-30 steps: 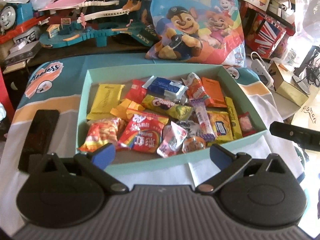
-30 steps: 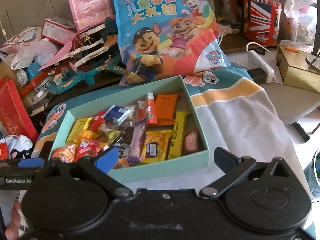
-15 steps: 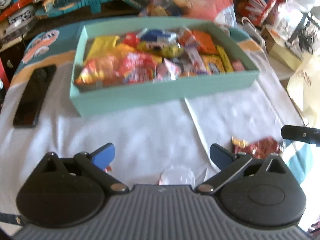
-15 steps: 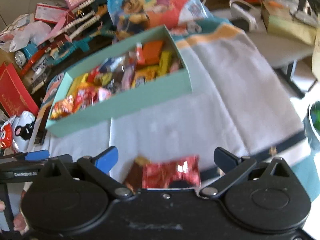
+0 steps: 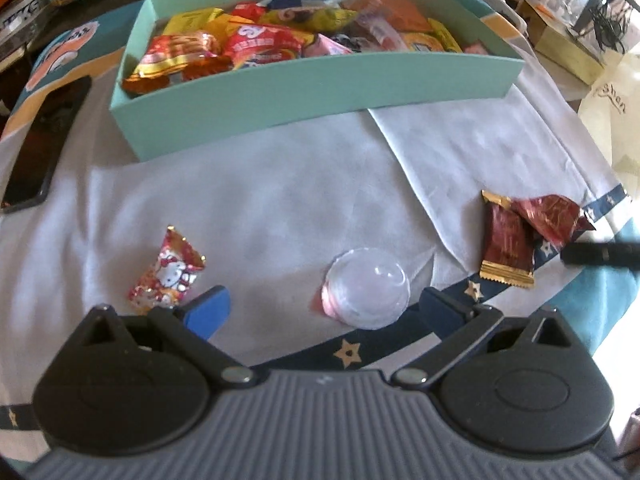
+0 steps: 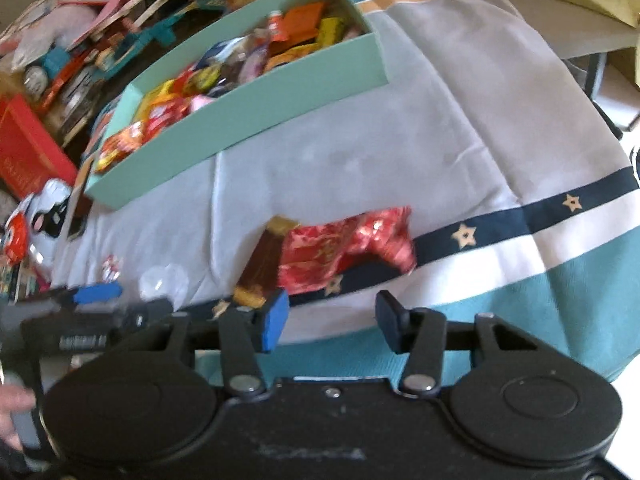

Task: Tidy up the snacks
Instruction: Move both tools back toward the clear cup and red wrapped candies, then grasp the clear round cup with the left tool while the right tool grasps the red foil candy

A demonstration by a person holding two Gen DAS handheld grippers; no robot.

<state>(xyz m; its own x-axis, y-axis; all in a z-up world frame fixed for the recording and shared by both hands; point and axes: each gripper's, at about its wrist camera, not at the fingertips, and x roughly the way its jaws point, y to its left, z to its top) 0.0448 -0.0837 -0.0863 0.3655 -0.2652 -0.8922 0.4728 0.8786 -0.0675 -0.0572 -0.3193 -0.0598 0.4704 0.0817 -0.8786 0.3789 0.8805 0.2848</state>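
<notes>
Both my grippers have dropped from box (image 5: 320,84) to cloth (image 5: 260,200). Left gripper (image 5: 320,306) wide, jelly cup (image 5: 366,286) between; right gripper (image 6: 330,316) closing on nothing. Only the right view shows red wrapper (image 6: 344,248) unobstructed.

Left claw (image 5: 322,306) tilts steeply down, jaws spread wide, nothing between them. Right claw (image 6: 330,318) also pitched down, jaws closing, about half apart, nothing pinched yet. Hand (image 6: 14,412) grips the left claw's handle, mostly cut off.

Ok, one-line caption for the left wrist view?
Left claw open over a clear jelly cup on the cloth, teal snack box beyond.
</notes>
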